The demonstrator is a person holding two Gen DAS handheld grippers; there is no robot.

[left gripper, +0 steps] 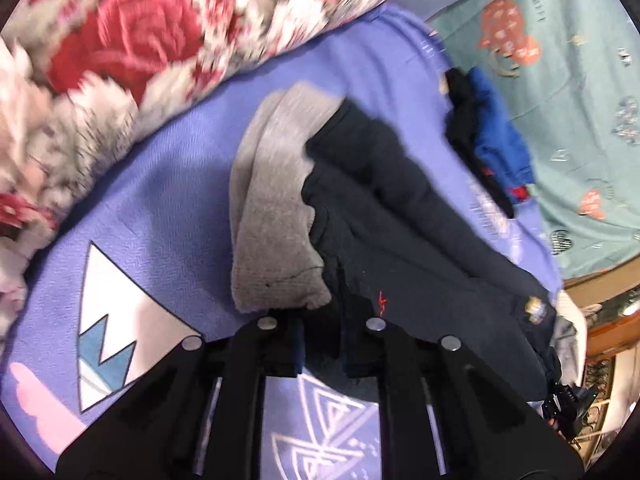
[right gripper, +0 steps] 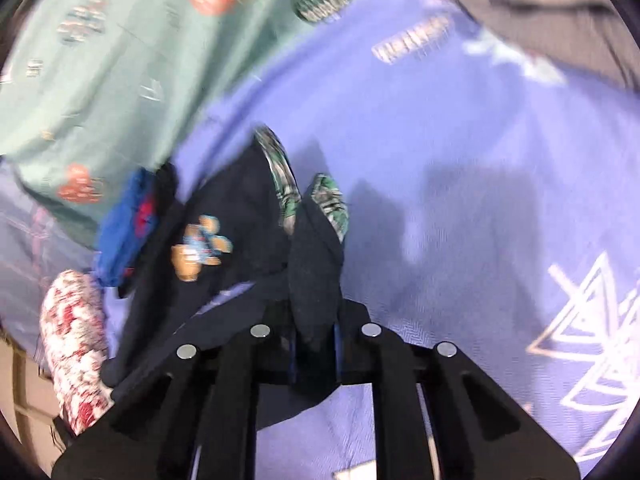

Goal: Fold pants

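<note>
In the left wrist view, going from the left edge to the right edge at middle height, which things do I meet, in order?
Floral blanket → purple sheet → grey lining of the pants → dark pants → blue and black clothes → green patterned sheet.

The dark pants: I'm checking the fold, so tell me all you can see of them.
The dark pants are navy, soft fabric with a grey fleecy lining turned out at one end, a small red mark and a cartoon patch. They lie rumpled on the purple sheet; the left gripper and right gripper are each shut on an edge.
</note>
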